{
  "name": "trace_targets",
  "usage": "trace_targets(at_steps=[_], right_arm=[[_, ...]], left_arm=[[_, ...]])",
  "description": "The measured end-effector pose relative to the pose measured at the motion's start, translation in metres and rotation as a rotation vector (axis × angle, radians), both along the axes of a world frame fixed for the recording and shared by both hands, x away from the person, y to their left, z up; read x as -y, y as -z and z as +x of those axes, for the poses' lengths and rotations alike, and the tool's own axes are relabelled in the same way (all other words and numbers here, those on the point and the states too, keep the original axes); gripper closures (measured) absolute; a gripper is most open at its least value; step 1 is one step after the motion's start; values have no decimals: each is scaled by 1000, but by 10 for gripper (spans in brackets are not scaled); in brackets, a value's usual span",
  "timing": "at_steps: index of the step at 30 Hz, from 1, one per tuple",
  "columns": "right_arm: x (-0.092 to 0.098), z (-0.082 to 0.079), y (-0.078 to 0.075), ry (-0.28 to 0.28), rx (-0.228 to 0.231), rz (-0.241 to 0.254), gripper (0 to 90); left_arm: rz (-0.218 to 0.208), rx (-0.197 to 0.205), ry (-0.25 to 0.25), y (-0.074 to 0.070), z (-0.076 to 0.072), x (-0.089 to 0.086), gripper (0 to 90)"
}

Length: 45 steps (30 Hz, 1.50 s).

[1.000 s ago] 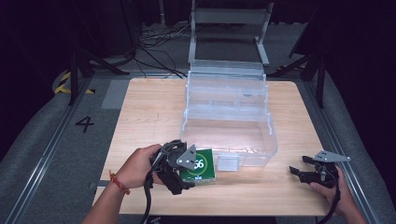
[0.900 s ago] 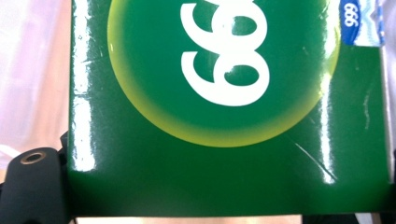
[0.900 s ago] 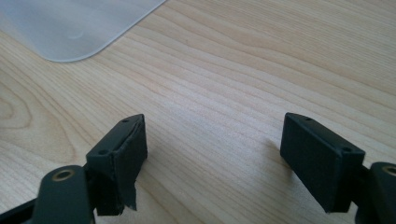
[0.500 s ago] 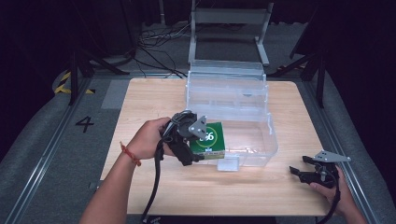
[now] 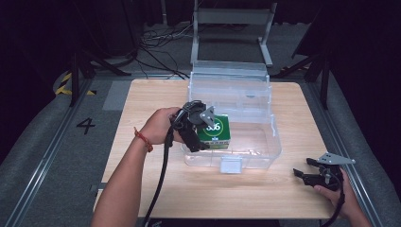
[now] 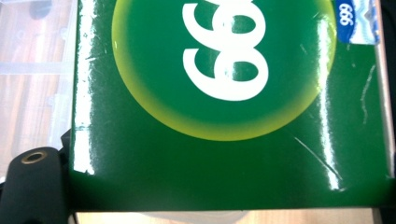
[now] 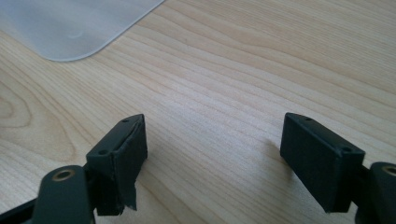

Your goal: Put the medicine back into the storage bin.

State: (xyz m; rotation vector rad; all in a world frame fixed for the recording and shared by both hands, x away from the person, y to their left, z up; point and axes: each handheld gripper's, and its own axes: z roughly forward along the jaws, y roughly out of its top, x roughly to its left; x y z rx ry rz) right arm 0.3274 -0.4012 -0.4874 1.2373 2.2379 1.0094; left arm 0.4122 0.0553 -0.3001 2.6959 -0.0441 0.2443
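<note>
- The left gripper (image 5: pixel 201 130) sits just left of the middle of the high view, and its jaws are clamped on a green box (image 5: pixel 213 131) that bears a yellow-green disc with white digits.
- In the high view the green box lies at the right-hand end of that gripper, held over the left part of the clear plastic bin (image 5: pixel 265 142), above the bin's near-left corner; whether it touches the bin's wall or floor cannot be told.
- In the left gripper view the green box (image 6: pixel 224 107) spans almost the whole frame, its glossy face towards the camera and a small blue label at the upper right; one black jaw shows at the lower left, right against the box's left edge.
- The bin stands open in the middle of the wooden table (image 5: pixel 142 104), its clear lid tipped up at the far side.
- The right gripper (image 5: pixel 302 176) is at the lower right of the high view, held in the person's hand low over the table, well apart from the box and off the bin's near-right corner.
- In the right gripper view its two black jaws stand wide apart with only bare wood (image 7: pixel 224 70) between them; a rounded frosted corner of plastic (image 7: pixel 70 28) shows at the upper left.
</note>
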Motion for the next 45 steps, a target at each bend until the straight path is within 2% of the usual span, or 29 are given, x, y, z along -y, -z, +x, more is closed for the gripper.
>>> trace_targets(at_steps=[2,5,13,16,19,22,26,29,30,31,35,39,45], right_arm=[[0,0,0,1,0,0,233],[0,0,0,2,0,1,233],[0,-1,0,2,0,0,233],[0,0,0,2,0,0,232],[0,-1,0,2,0,1,233],[0,0,0,2,0,0,233],[0,-1,0,4,-1,1,233],[0,-1,0,4,-1,1,233],[0,-1,0,5,-1,0,233],[0,-1,0,4,-1,0,233],[0,-1,0,7,-1,0,233],[0,-1,0,8,-2,0,233],[0,-1,0,7,-2,0,233]], left_arm=[[-3,4,5,4,5,1,149],[0,-22,19,13,13,0,149],[12,-56,58,34,25,-2,149],[-10,-58,56,38,27,-5,149],[20,-49,46,42,30,-7,148],[4,-57,41,43,33,-10,149],[18,-61,40,49,38,-10,148],[1,-85,61,53,39,-10,148],[-9,-72,67,54,39,-10,148],[-17,-84,66,56,41,-10,148],[-9,-105,45,61,44,-10,145],[0,-105,34,66,42,-9,142],[5,-154,-4,76,44,-15,136]])
